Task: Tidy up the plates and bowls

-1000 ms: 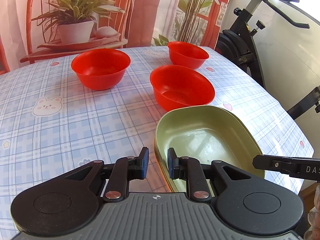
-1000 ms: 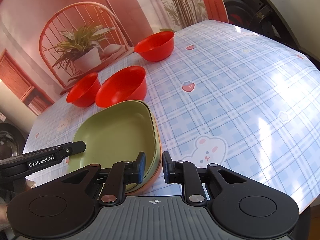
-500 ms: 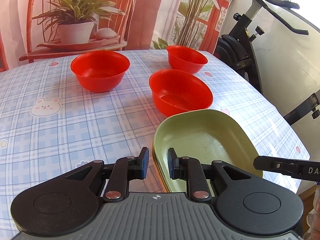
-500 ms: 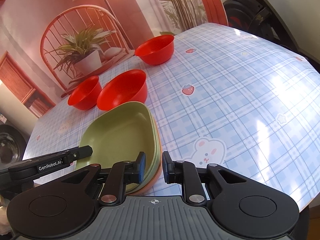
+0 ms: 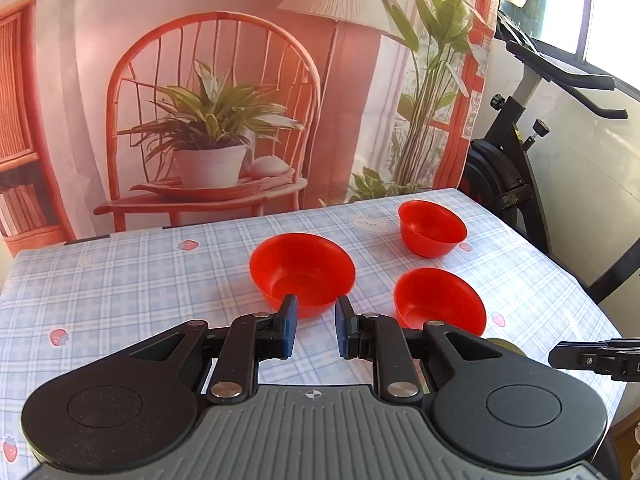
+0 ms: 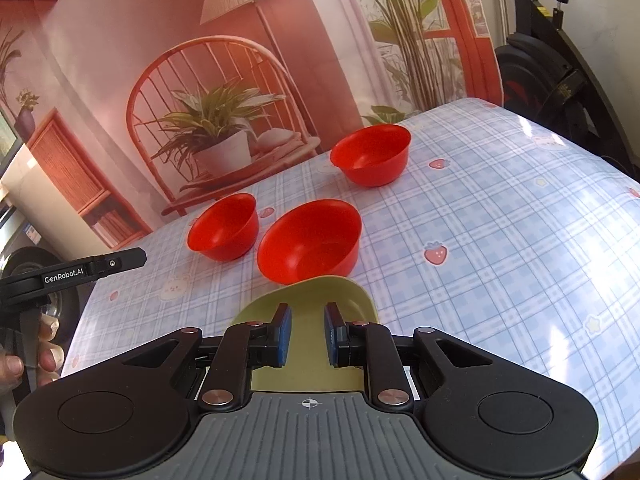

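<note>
Jaws: both grippers stand open with a gap between the blue pads, nothing clamped in either.

Left wrist view: left gripper hangs above the checked tablecloth, aimed at the big red bowl, which sits just past the fingertips; no contact that I can see. Near-right red bowl is just beside it, and the far-right red bowl sits apart near the back edge. Count here: 3 red bowls, all separate, none nested. Only a sliver of the green plate shows behind the right finger. The other tool's fingertip pokes in at the right edge.

Right wrist view: right gripper hovers over the green plate, whose far rim nearly touches the nearest bowl. Same 3 bowls: front one, left one just beside it, back one well apart. Only one plate is visible; I can't tell from here whether others lie under it. The left tool and the hand holding it show at the left edge.

Progress, my read: the plate side looks settled at the near edge of the table. The bowls are not yet stacked, so that is the remaining work, probably starting with the big one in front of the left gripper.
</note>
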Demonstrator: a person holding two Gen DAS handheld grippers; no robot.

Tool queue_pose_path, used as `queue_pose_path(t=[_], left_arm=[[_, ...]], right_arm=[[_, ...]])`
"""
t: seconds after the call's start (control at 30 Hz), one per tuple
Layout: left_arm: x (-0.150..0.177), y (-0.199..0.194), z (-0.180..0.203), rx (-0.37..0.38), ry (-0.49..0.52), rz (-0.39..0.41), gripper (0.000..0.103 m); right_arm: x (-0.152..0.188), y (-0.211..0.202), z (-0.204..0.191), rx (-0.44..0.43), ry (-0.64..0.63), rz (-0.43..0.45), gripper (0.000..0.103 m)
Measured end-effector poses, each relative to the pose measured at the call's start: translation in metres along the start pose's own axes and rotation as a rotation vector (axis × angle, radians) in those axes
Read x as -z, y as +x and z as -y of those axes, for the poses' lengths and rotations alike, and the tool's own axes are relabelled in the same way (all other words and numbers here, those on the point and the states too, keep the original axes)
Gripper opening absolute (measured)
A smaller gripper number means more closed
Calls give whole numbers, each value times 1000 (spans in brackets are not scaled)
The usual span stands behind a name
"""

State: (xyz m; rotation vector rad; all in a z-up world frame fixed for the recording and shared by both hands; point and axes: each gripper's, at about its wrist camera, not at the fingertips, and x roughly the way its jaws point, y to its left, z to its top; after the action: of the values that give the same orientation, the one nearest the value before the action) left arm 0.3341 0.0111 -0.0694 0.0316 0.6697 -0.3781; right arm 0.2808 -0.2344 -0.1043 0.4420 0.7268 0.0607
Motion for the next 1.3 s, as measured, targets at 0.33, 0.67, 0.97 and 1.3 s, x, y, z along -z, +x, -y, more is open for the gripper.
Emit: queue_pose_path(t=[0.33, 0.67, 0.97, 1.3], left_arm=[[-43, -30, -71, -143, 13, 97, 21], [-72, 13, -90, -181, 60, 82, 21], [-46, 92, -87, -17, -99, -4, 21], [-14, 135, -62, 79, -113, -88, 21]], right_arm=[[-43, 29, -64, -37, -100, 12, 18], [-102, 87, -133, -43, -191, 55, 18], [-123, 178, -134, 32, -152, -18, 18], [-113, 235, -84, 122, -29, -148, 19]])
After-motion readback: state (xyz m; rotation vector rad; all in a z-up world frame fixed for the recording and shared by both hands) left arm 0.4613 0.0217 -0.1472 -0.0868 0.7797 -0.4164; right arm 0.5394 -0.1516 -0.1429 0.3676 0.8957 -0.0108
